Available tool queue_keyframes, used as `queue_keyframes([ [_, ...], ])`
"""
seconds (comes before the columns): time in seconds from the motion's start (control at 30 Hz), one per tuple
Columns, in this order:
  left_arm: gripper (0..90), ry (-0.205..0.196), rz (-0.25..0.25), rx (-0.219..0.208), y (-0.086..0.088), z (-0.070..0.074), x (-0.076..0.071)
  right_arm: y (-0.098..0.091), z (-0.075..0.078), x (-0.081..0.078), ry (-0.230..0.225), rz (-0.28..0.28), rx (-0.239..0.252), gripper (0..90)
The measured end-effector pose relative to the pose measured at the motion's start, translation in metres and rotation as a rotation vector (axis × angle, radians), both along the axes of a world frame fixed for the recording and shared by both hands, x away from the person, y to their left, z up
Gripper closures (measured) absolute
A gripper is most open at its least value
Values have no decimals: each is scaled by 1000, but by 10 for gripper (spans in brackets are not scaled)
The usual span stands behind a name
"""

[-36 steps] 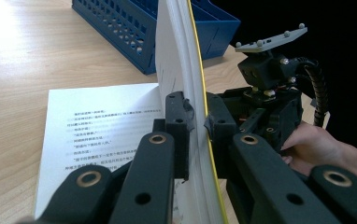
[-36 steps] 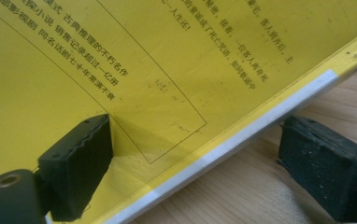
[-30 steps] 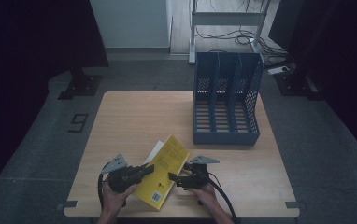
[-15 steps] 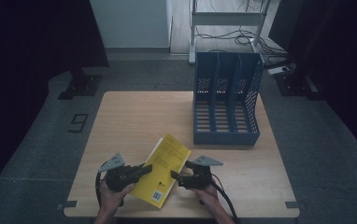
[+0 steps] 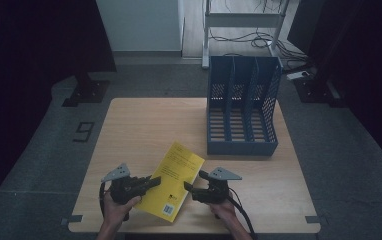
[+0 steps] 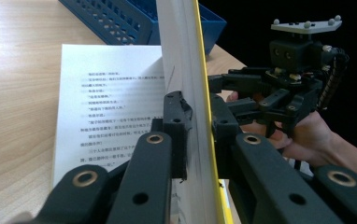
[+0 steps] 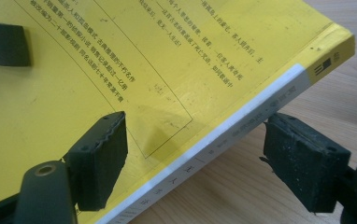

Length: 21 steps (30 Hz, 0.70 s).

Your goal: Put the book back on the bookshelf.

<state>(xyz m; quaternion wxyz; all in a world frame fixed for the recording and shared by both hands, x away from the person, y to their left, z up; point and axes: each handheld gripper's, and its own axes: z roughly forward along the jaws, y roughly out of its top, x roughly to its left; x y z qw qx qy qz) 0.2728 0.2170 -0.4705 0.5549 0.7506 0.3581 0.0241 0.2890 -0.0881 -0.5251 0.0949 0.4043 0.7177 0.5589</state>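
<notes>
A yellow paperback book [image 5: 176, 180] lies tilted at the table's near edge, between my two grippers. My left gripper [image 5: 154, 181] is shut on its left edge. In the left gripper view [image 6: 196, 116] the jaws pinch the yellow cover with a wad of pages raised on edge, above a white printed page [image 6: 111, 93] lying flat; they have just eased a little. My right gripper [image 5: 191, 187] is open at the spine side. In the right gripper view [image 7: 200, 154] one pad hovers over the cover [image 7: 144, 60] and the other stands clear of the spine; the jaws have just been closing.
A blue three-slot file holder [image 5: 241, 110] stands at the far right of the wooden table [image 5: 144, 125], its slots facing up and toward me. A metal rack with cables is on the floor behind it. Bare wood stretches left and far of the book.
The right gripper's jaws have narrowed around the book's spine edge. Both hands stay about where they were, and the book has hardly shifted.
</notes>
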Motion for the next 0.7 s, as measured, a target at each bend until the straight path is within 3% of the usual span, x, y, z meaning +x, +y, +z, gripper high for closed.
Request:
queue_keyframes([
  [0.23,771,24,-6,2,-2,-2,2,0,0,-1,-17,10,-19,223],
  [0.4,797,41,19,22,-2,-3,3,1,0,-1,-19,17,-26,223],
  [0.53,827,23,40,17,-2,-2,0,1,-1,-1,-23,21,-21,224],
  [0.7,829,2,22,5,-5,-1,-2,-1,-3,2,-7,27,-2,222],
])
